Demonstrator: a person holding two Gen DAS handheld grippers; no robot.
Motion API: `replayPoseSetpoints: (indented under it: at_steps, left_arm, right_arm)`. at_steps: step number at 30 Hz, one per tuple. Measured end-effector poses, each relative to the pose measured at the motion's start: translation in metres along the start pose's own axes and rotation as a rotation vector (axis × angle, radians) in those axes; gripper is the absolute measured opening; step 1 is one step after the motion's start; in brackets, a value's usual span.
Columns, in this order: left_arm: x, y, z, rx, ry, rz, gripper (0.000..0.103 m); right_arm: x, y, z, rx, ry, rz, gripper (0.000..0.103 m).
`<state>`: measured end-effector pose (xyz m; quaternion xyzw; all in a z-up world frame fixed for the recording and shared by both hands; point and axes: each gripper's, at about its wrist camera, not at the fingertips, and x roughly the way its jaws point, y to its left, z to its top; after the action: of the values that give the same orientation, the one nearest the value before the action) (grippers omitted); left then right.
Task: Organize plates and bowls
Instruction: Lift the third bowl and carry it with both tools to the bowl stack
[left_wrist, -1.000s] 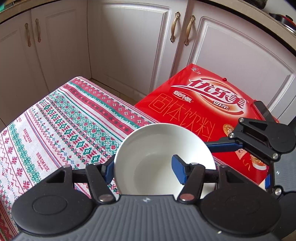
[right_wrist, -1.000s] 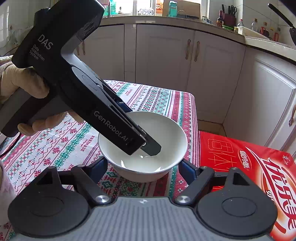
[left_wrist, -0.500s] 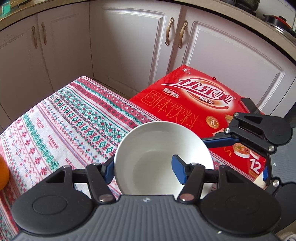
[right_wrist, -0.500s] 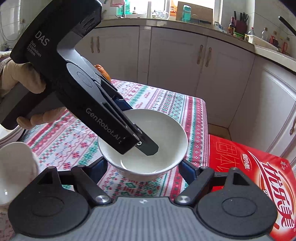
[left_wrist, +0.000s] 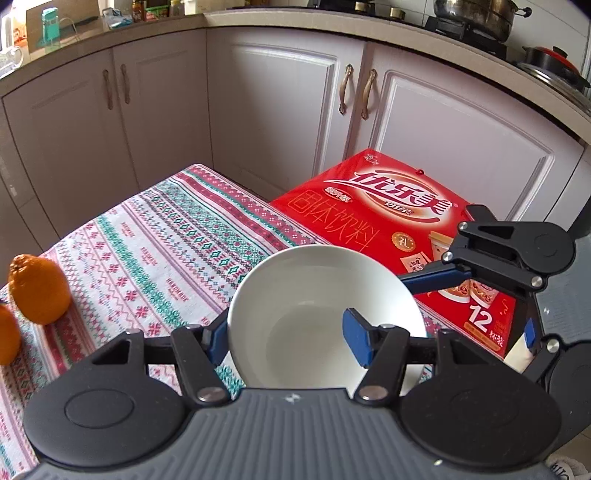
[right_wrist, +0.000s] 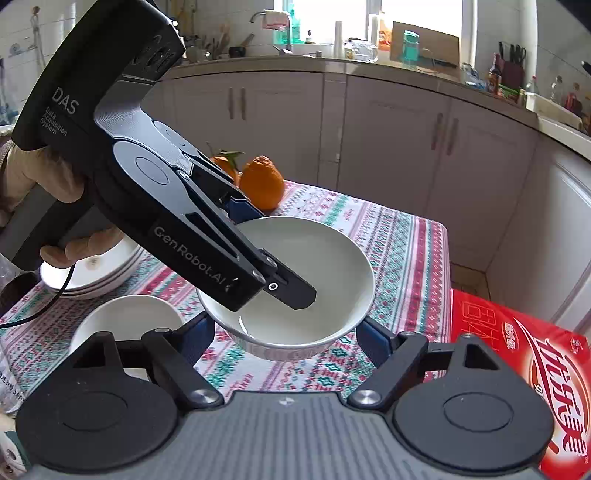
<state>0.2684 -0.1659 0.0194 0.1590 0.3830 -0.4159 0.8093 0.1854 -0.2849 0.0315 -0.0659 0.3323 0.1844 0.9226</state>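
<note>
White bowl (right_wrist: 295, 284) held clear above the patterned tabletop (right_wrist: 399, 251), mouth up and tipped slightly toward the right-wrist camera. It is round, so no long axis. Left tool (left_wrist: 288, 338) clamps the rim, one pad inside, one outside. Right tool (right_wrist: 286, 338) straddles the bowl's underside; whether its pads press the wall, cannot tell.

Second white bowl (right_wrist: 125, 321) sits low and left of the held one, on the left-hand side, with the plate stack (right_wrist: 88, 275) just behind. Judgement: nesting calls for a leftward, downward carry.
</note>
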Motion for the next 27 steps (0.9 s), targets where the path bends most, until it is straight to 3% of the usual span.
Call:
replayPoseSetpoints:
  at_steps: [11, 27]
  left_arm:
    - [-0.047, -0.001, -0.042, -0.056, -0.027, 0.075, 0.061]
    - [-0.06, -0.008, -0.094, -0.122, -0.028, 0.106, 0.062]
  right_arm:
    - [-0.01, 0.044, 0.003, -0.059, -0.005, 0.096, 0.087]
    - [-0.001, 0.081, -0.012, -0.09, 0.046, 0.167, 0.087]
